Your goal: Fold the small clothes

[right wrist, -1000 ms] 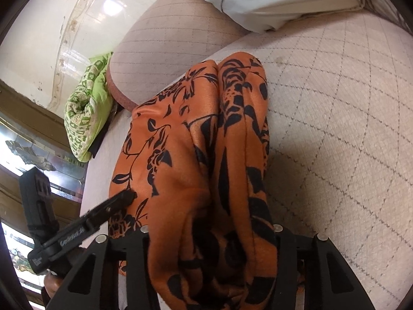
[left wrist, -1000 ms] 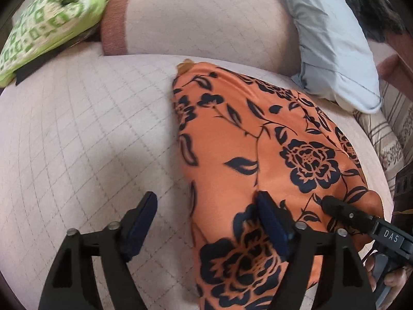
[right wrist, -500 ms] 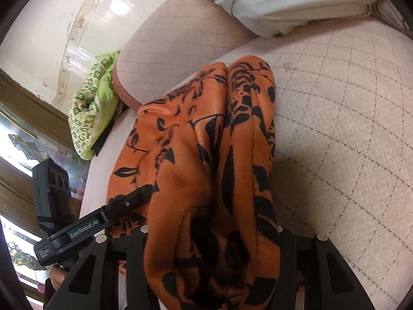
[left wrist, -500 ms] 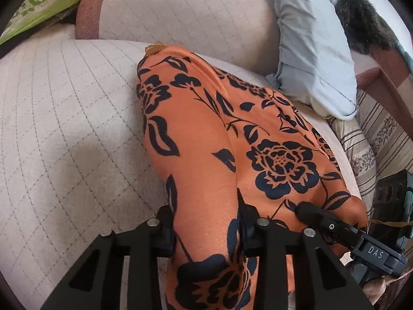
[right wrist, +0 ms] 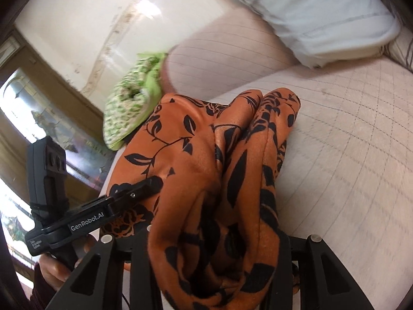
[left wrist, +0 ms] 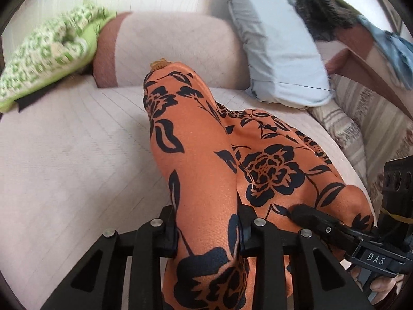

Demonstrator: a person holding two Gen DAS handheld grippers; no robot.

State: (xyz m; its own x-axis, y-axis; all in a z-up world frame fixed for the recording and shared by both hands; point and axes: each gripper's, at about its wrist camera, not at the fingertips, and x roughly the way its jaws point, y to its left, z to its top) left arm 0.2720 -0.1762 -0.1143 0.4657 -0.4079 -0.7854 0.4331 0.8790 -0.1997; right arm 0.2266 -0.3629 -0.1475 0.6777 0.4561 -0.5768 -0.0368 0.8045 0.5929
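Nearest, left gripper (left wrist: 207, 228) pinching orange floral garment (left wrist: 196, 160), right gripper (right wrist: 214, 245) closing on its bunched edge, cloth trailing over quilted sofa (left wrist: 64, 142), green cushion (left wrist: 49, 59) and pale pillow (left wrist: 278, 51) blurred behind, window only in right view, pads hidden.

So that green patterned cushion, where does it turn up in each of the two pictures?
Left wrist view: the green patterned cushion lies at the upper left, against the end of the pinkish bolster.
Right wrist view: the cushion sits left of centre, above the orange floral garment.
Shared landmark: the bolster touching the cushion in both.
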